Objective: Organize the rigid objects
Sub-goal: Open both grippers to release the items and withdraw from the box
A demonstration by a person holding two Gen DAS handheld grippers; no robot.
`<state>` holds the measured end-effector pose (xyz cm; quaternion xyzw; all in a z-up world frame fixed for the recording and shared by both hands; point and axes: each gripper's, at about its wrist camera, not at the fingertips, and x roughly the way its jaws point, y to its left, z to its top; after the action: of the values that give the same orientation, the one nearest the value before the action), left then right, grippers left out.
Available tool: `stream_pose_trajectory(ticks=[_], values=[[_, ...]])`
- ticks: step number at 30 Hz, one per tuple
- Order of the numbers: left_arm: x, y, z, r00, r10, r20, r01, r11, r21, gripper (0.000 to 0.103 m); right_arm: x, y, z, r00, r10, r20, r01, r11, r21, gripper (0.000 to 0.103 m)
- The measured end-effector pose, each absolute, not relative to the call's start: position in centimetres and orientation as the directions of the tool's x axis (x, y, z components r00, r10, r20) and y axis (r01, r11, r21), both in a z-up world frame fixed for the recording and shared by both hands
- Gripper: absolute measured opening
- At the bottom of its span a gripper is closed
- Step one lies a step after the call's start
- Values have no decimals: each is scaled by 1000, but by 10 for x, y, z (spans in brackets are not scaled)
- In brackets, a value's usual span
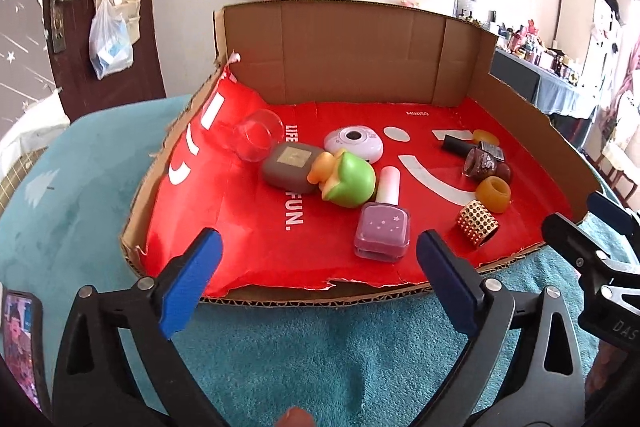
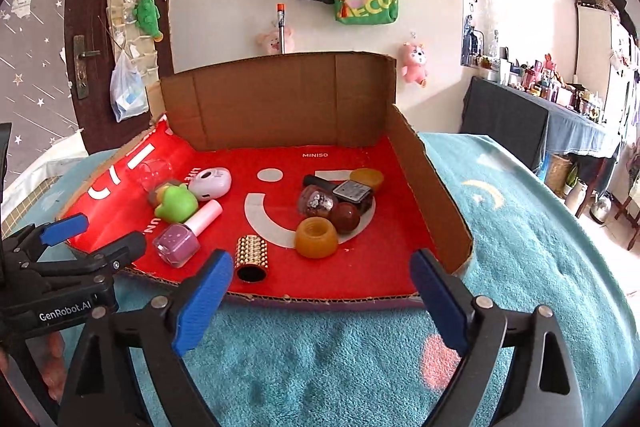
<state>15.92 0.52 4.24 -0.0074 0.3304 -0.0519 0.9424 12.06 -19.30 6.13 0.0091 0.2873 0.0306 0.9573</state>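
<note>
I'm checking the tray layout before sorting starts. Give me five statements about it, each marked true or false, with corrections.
1. Both the left gripper and the right gripper are open and hold nothing. True.
2. The pink nail polish bottle stands upright. False: it lies on its side, white cap pointing away from the camera.
3. The clear glass cup lies tipped over near the tray's left side. True.
4. The gold studded cylinder sits against the cardboard back wall. False: it lies near the tray's front edge.
5. The green toy rests on the teal blanket. False: it lies inside the tray, beside the brown case.
</note>
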Motion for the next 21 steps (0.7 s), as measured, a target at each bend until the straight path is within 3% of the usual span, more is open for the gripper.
stream_pose_trajectory(ticks=[5, 21], values=[[163, 5, 36, 757, -98, -647, 86, 995, -50, 103, 126, -197, 57, 815, 58, -577, -37, 998, 48, 101], [163, 5, 34, 752, -82, -654, 76, 996, -38, 103, 131, -193, 52, 789, 47, -612, -44, 999, 20, 101]])
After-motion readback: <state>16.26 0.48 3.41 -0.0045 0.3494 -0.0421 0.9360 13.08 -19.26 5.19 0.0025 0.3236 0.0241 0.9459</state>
